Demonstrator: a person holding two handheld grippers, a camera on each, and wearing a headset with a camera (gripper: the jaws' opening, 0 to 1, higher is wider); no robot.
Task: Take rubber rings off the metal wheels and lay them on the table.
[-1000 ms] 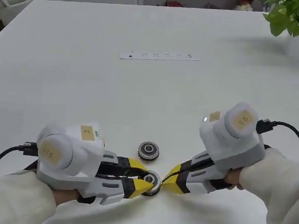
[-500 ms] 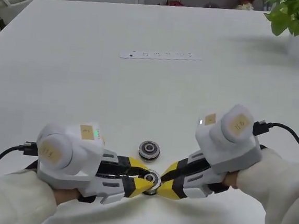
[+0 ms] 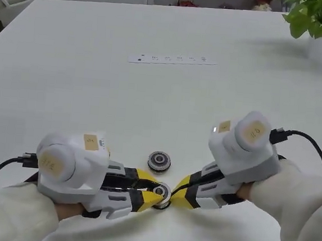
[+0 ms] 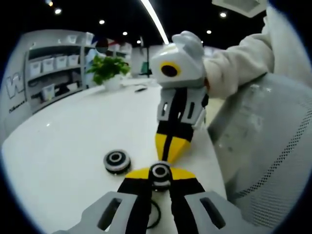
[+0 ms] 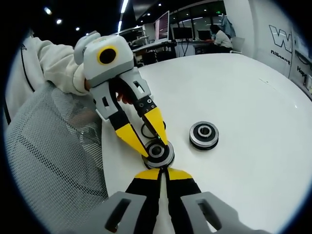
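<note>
**Right gripper [image 4: 168, 156] closes the gap to the metal wheel [image 5: 158, 152]**

Over the past second the right gripper has slid in from the right until its yellow tips meet the rim of the metal wheel, where a small gap lay before. The left gripper [image 5: 152, 145] has hardly shifted and keeps that wheel clamped between its jaws just above the near edge of the counter [image 3: 151, 108]. The right gripper's jaws look drawn together to a narrow point. Whether they have pinched the rubber ring on the wheel cannot be told from these views.

The step in hand appears to be stripping the ring from this wheel. The next move likely calls for a firm bite on the rubber edge and a pull away from the left gripper, which must brace the wheel against it. A second wheel [image 5: 204, 135] lies flat on the counter just beyond the grippers, dark rubber showing around its rim, so that one is probably still to do. A loose rubber ring [image 5: 144, 131] lies on the counter beneath the left gripper, which suggests one ring is already off.

The counter is white, smooth and largely bare. A white power strip [image 3: 171, 59] sits well away toward its far side, and a leafy plant [image 3: 319, 16] stands at the far right corner. Shelves of bins [image 4: 53, 73] line a wall, and a mesh chair [image 5: 53, 161] stands at the near edge.
</note>
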